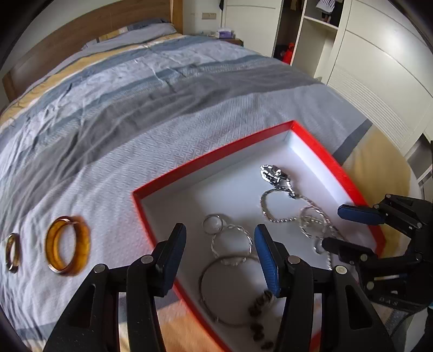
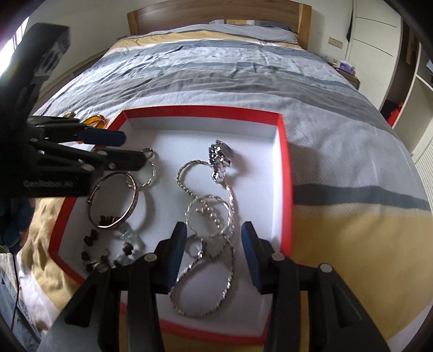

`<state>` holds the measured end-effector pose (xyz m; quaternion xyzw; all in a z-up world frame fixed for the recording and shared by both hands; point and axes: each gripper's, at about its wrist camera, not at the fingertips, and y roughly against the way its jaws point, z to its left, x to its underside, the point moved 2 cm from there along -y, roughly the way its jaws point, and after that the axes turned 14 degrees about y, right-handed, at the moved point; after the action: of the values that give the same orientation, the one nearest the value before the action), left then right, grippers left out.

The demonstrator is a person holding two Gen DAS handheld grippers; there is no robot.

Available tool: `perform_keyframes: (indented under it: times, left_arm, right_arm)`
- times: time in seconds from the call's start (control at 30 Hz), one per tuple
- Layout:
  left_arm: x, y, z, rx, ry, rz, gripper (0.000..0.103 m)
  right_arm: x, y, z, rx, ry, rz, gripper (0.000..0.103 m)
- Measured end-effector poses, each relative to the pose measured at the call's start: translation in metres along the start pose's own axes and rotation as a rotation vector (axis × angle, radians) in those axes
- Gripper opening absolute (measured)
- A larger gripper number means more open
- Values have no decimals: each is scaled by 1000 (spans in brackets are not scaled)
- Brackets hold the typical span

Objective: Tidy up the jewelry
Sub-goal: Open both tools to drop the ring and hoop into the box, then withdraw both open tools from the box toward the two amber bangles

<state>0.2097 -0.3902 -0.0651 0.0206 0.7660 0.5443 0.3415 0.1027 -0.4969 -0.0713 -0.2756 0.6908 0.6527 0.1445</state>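
A red box with a white inside (image 1: 211, 155) (image 2: 284, 151) lies on the bed and holds silver jewelry: a watch (image 1: 276, 174) (image 2: 220, 157), chains (image 2: 205, 214), a silver bangle (image 1: 208, 287) (image 2: 108, 200), small rings (image 1: 213, 223) and dark beads (image 2: 89, 241). Two amber bangles (image 1: 67, 245) and a smaller ring (image 1: 12, 253) lie on the blanket left of the box. My left gripper (image 1: 220, 243) (image 2: 132, 149) is open and empty over the box's left part. My right gripper (image 2: 213, 243) (image 1: 338, 227) is open and empty above the chains.
The striped grey, blue and yellow blanket (image 1: 135, 89) covers the bed, with a wooden headboard (image 2: 216, 10) at the far end. White wardrobes (image 1: 379, 67) stand on the right, beside a nightstand (image 1: 227, 35).
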Motion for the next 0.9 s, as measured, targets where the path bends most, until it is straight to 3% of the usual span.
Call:
perform_keyframes:
  times: [0.3,0.7,0.9]
  left_arm:
    - [29,74,17,-17,74,-63,57]
    - [144,151,54,-83,159,-29,65]
    - [177,194,81,-126,229,-87,72]
  right_arm:
    - [9,64,12,22,-59,-82,41]
    - [36,138,64,3,-144,-169,43]
    - [39,165,92,-6,-149,-207,43]
